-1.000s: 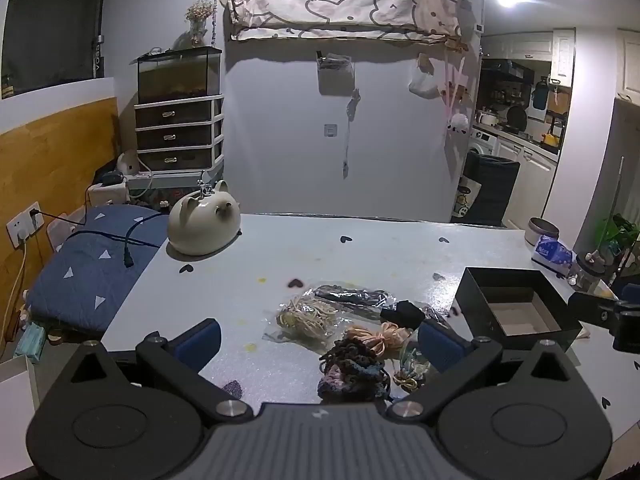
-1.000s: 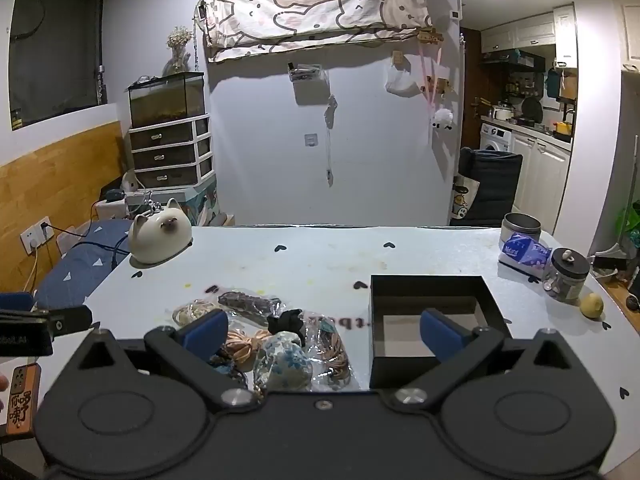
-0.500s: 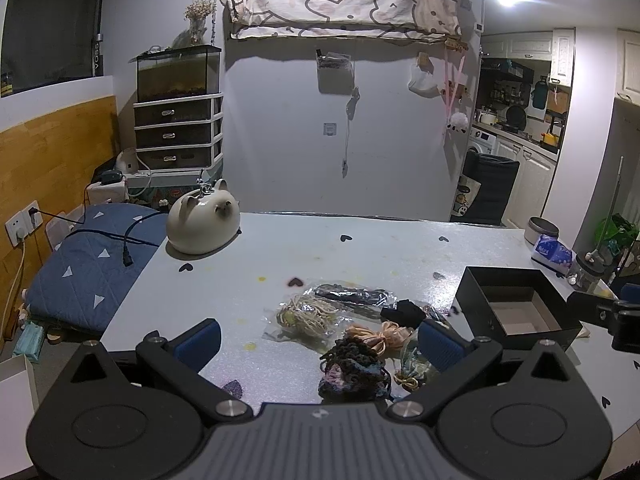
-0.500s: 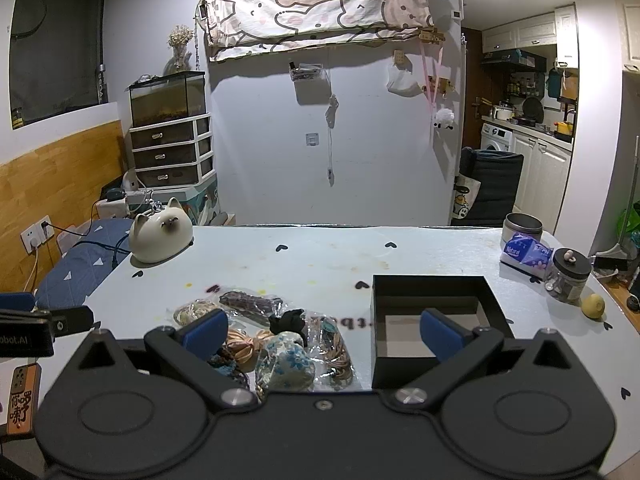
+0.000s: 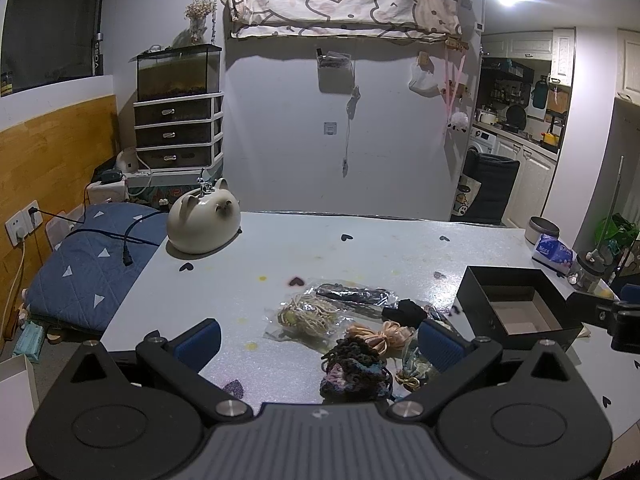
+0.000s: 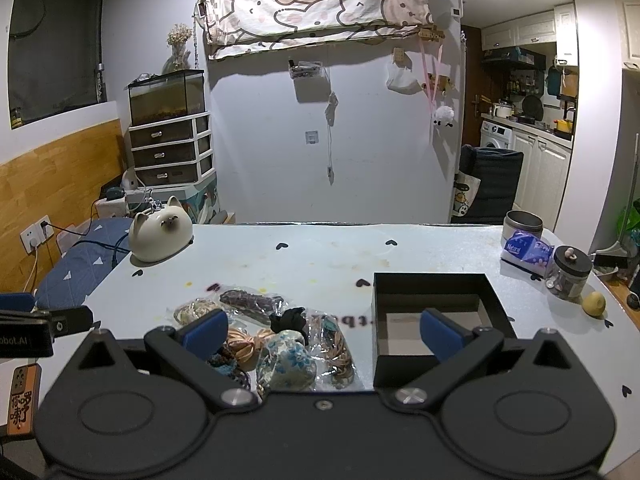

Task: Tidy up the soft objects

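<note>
On the table (image 5: 360, 248): far half bare apart from printed hearts and yellow stains, with wide room there; left edge drops to a blue cushion (image 5: 80, 256).
Soft items: clustered near the front middle, touching or overlapping — dark crocheted piece (image 5: 354, 372), peach ribbon bundle (image 5: 378, 334), bagged cream cord (image 5: 306, 314), bagged dark cord (image 5: 352, 294), black fabric piece (image 5: 404, 312), floral blue-and-white piece (image 6: 286, 364).
Black box (image 6: 436, 312): open-topped, just right of the cluster, a narrow strip of table between them.
Right edge: lidded glass jar (image 6: 568, 272), tissue pack (image 6: 528, 250), round tin (image 6: 522, 222), small yellow fruit (image 6: 594, 303), crowded together, well apart from the cluster.
Far left corner: cream cat-shaped ceramic (image 5: 204, 222), clear of everything else.
Left gripper (image 5: 318, 338): level, low over the near edge, facing the cluster; jaws spread wide, gripping nothing.
Right gripper (image 6: 322, 332): level, straddling the cluster's right side and the box's near left corner; jaws spread wide, gripping nothing.
</note>
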`<move>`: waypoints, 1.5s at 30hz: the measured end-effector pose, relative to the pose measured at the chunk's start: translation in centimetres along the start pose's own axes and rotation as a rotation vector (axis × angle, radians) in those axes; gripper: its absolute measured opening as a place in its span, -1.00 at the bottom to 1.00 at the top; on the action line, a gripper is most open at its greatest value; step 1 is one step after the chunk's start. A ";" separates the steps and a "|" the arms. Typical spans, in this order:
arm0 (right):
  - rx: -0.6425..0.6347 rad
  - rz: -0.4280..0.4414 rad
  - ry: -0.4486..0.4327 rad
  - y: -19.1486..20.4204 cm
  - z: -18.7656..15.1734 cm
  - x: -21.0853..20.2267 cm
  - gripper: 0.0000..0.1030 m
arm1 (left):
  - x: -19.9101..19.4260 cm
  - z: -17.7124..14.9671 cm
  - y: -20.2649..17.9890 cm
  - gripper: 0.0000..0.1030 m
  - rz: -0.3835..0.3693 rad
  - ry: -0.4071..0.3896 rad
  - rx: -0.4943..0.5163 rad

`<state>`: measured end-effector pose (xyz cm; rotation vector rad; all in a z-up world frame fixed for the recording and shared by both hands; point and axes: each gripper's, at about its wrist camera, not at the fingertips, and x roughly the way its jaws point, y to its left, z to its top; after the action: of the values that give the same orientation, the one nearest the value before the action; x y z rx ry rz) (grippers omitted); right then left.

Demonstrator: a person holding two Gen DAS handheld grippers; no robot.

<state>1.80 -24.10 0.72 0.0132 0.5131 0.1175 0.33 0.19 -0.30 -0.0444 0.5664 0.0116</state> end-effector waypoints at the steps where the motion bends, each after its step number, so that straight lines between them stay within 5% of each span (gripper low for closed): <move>1: 0.000 0.000 0.000 0.0 0.0 -0.1 1.00 | 0.0 0.0 0.0 1.00 -0.001 0.000 0.000; 45: 0.000 0.001 0.013 0.3 -0.5 1.2 1.00 | 0.4 -0.2 -0.1 1.00 -0.013 0.011 0.002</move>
<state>2.56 -23.70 -0.30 0.0131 0.5259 0.1183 0.57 0.10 -0.64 -0.0464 0.5769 -0.0017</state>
